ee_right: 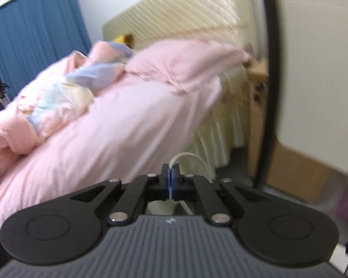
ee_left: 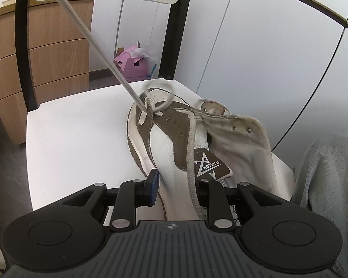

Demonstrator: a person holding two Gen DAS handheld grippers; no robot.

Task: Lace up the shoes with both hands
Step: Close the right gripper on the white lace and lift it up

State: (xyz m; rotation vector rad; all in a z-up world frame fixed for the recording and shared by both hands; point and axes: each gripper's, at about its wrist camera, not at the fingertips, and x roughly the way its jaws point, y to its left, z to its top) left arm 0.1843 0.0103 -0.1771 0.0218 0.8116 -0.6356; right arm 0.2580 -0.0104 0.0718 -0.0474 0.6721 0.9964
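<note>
The brown-and-white sneaker lies on the white chair seat, its heel end wedged between the left gripper's fingers, which clamp the shoe's side wall; the tongue label (it reads YEARCON) sits just ahead of the right-hand finger. A grey shoelace runs from the front eyelets back between those fingers, and another stretch of it rises taut toward the upper left. The right gripper has its blue pads clenched on a loop of lace that arches just beyond the fingertips, with a pink bed blurred further ahead.
</note>
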